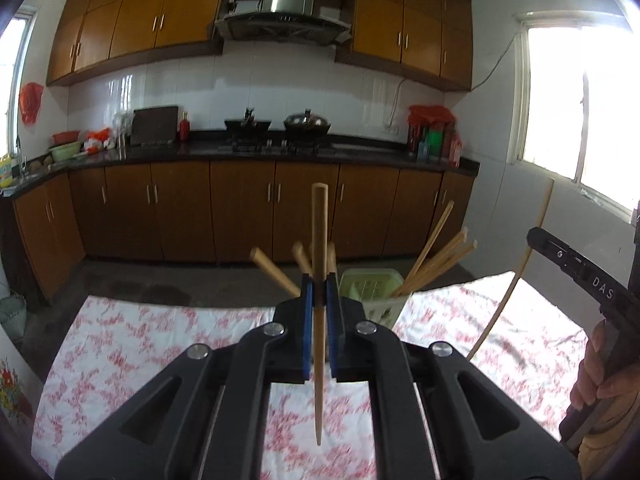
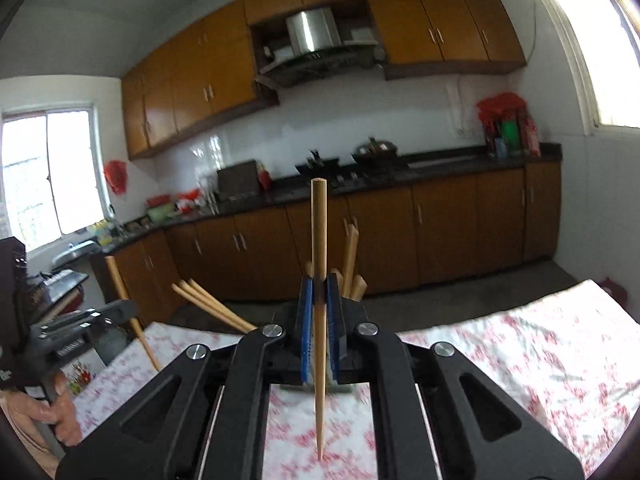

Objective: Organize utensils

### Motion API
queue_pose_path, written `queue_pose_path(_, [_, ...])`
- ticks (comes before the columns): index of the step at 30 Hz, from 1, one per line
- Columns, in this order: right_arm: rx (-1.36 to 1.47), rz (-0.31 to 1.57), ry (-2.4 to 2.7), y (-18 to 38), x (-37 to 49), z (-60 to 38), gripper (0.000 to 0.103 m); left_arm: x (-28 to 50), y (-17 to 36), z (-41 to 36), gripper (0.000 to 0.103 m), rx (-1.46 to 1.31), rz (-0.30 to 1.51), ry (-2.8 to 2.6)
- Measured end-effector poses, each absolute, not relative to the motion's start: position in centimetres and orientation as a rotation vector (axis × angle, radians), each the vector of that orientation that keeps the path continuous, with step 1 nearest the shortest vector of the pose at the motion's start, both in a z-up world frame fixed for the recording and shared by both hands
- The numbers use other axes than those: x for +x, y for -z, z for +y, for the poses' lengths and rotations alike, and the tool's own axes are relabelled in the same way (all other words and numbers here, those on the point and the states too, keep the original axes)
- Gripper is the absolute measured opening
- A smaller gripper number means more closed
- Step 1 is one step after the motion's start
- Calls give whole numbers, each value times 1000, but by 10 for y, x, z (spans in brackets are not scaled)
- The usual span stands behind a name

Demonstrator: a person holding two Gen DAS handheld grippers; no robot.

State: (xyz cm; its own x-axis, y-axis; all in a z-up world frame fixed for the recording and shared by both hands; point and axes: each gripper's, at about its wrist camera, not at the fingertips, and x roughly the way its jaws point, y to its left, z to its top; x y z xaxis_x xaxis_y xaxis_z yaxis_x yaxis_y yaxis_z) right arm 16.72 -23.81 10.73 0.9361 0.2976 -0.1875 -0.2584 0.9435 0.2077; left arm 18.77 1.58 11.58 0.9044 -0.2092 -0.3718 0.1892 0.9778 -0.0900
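Note:
My left gripper (image 1: pixel 319 290) is shut on a wooden chopstick (image 1: pixel 319 240) held upright, thick end up, above the floral tablecloth (image 1: pixel 132 344). A pale green utensil holder (image 1: pixel 374 294) stands just right of the gripper's tips, with several chopsticks (image 1: pixel 434 258) leaning out of it. My right gripper (image 2: pixel 319 292) is shut on a second upright chopstick (image 2: pixel 319 240); that chopstick also shows at the right of the left wrist view (image 1: pixel 520 272). In the right wrist view the holder is hidden behind the gripper; only its chopsticks (image 2: pixel 212 306) stick out.
The table's far edge (image 1: pixel 180 304) meets a grey floor before brown kitchen cabinets (image 1: pixel 240 208). A person's hand holds the right gripper's handle (image 1: pixel 600 384); the left gripper and hand show at the left of the right wrist view (image 2: pixel 60 360).

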Motion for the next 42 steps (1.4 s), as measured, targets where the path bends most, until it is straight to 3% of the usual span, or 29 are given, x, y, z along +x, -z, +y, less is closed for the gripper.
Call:
queue_pose_path(7, [179, 25, -267, -148, 190, -213, 8, 219, -165, -2, 8, -109, 235, 188])
queue_pose_path(13, [187, -65, -202, -148, 219, -211, 8, 251, -192, -9, 8, -195, 102, 156])
queue_pose_path(27, [177, 121, -178, -81, 259, -204, 8, 311, -122, -19, 8, -211, 197, 129])
queue_pose_path(29, [186, 138, -187, -82, 259, -206, 9, 310, -120, -12, 11, -220, 203, 123])
queue_pose_path(31, [182, 147, -188, -84, 257, -207, 9, 307, -118, -8, 26, -219, 205, 115])
queue_pose_path(37, [187, 146, -183, -98, 245, -213, 29, 290, -124, 11, 37, -235, 213, 93])
queue_pose_path(42, [163, 132, -173, -112, 219, -220, 61, 259, -131, 30, 54, -218, 210, 71])
